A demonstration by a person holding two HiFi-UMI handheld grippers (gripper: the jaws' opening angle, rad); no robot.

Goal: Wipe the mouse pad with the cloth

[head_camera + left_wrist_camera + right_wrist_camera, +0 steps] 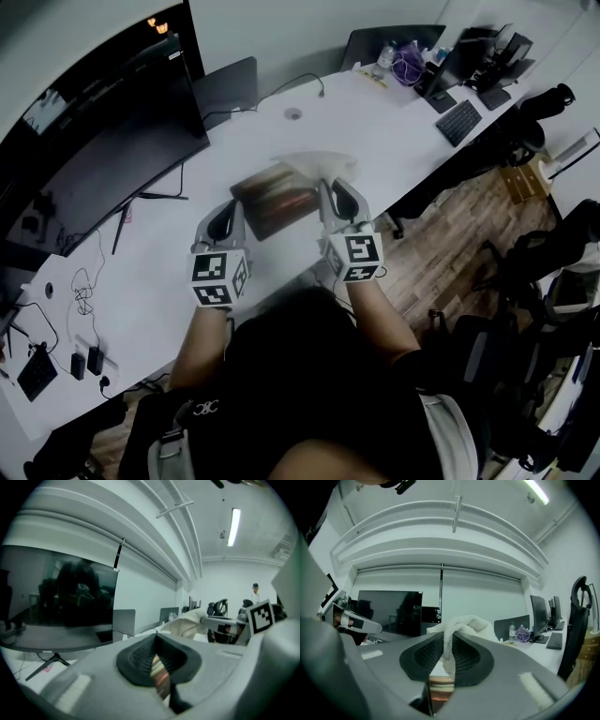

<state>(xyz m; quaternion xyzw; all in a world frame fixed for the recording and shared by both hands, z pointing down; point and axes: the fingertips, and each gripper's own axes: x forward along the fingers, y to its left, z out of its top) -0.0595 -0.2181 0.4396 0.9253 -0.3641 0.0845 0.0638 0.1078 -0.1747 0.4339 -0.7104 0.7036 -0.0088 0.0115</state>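
Note:
In the head view a brown striped mouse pad (274, 197) lies on the white desk (375, 122) in front of me. My left gripper (234, 210) is at the pad's left edge, shut on it. The left gripper view shows the striped edge of the mouse pad (160, 673) pinched between the jaws of the left gripper (157, 643). A white cloth (321, 166) bunches at the pad's far right corner, and my right gripper (334, 190) is shut on it. In the right gripper view the cloth (464, 624) rises out of the closed right gripper (447, 644), with the mouse pad (440, 689) below.
A large dark monitor (103, 141) stands at the back left on a thin stand. A second dark screen (228, 89) and a cable sit behind the pad. A keyboard (459, 122), a bottle (385, 56) and office chairs (539, 258) are to the right. Cables (84, 300) lie near left.

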